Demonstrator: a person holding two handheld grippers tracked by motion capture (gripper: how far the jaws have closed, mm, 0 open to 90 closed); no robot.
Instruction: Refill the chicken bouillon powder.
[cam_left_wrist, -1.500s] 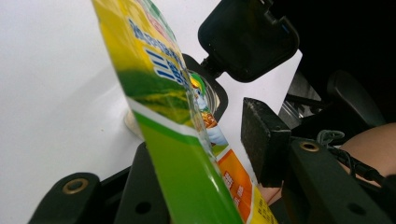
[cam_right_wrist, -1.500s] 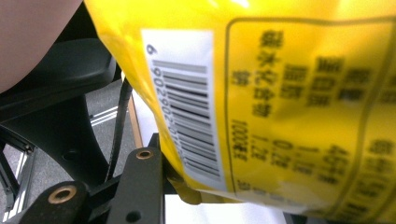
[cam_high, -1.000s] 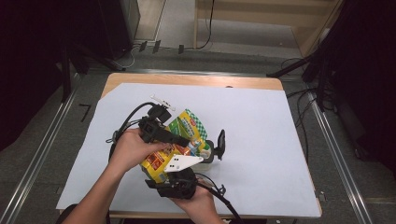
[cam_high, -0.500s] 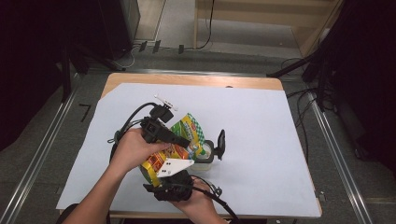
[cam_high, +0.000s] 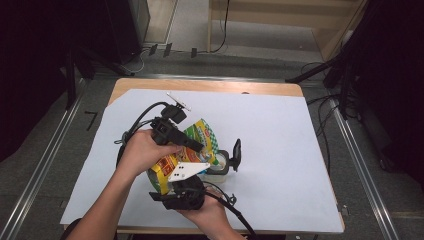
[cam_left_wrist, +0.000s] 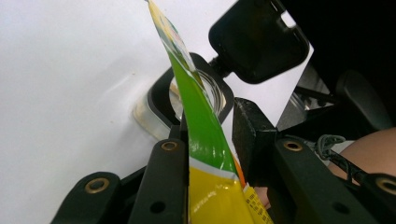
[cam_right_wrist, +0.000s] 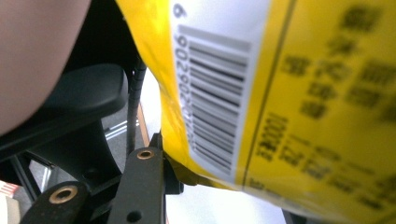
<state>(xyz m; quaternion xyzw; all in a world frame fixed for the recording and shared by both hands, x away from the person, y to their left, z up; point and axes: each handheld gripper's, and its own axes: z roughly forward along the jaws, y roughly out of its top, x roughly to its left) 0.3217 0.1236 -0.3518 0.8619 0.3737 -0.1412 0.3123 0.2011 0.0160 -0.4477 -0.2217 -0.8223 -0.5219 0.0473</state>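
Gripping a yellow-and-green snack bag (cam_high: 187, 150) from both sides, the left claw (cam_high: 200, 148) and right claw (cam_high: 186, 176) are holding it over the white tabletop (cam_high: 280, 150) in the high view, beside a clear container (cam_high: 220, 164) with a black hinged lid (cam_high: 236, 154). In the left gripper view, the bag's edge (cam_left_wrist: 205, 140) is standing upright between the jaws, pinched against one. In the right gripper view, the barcoded bottom (cam_right_wrist: 215, 102) is sitting clamped in the jaws.

We're in a lab or test room here: a wooden table (cam_high: 210, 86) covered with a white sheet (cam_high: 280, 150), metal rails (cam_high: 42, 165) running along the grey floor on both sides, cables (cam_high: 222, 30) trailing across it, and dark equipment stands (cam_high: 345, 65) around the edges.
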